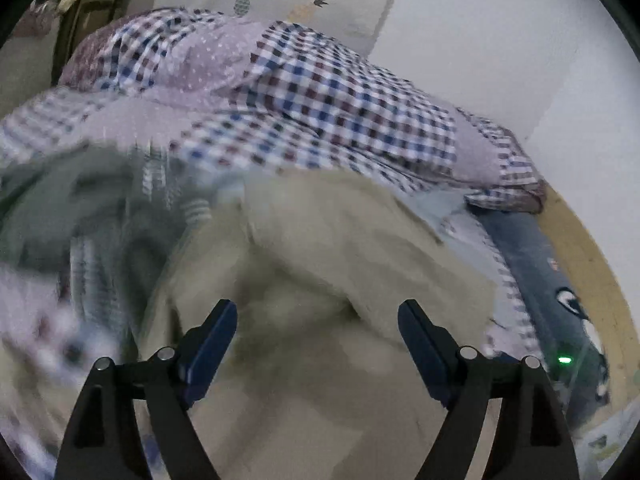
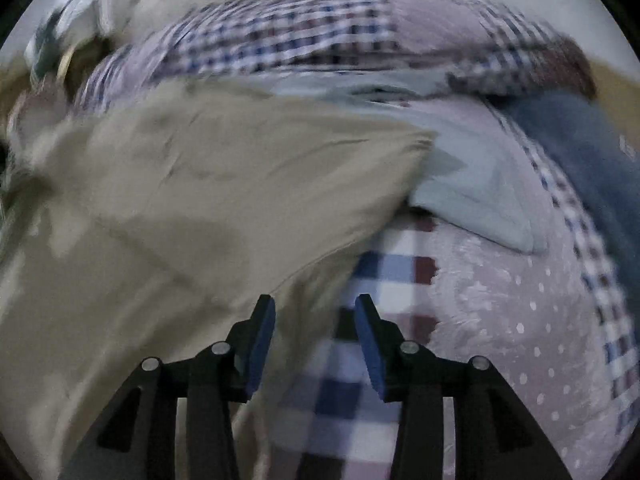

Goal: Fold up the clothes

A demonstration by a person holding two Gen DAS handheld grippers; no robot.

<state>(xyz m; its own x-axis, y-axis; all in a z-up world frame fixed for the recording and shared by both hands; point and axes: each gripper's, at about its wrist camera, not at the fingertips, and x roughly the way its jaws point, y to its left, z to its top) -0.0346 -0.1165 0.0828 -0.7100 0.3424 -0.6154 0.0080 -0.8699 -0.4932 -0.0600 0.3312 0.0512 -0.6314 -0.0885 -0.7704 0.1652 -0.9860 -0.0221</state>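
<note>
Lying across the bed, one beige garment covered the near left of the checked quilt, its right edge overlapping one pale blue-grey folded piece. The left gripper hovered over the beige cloth with jaws spread wide, holding nothing. The right gripper stood at the garment's near edge, jaws partly open, empty. One grey-green garment lay far left, blurred.

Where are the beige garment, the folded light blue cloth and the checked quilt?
beige garment [image 2: 192,184], right wrist view, on its flat middle.
folded light blue cloth [image 2: 480,200], right wrist view, on its upper face.
checked quilt [image 1: 320,92], left wrist view, on the checked patch of the bunched part.
</note>
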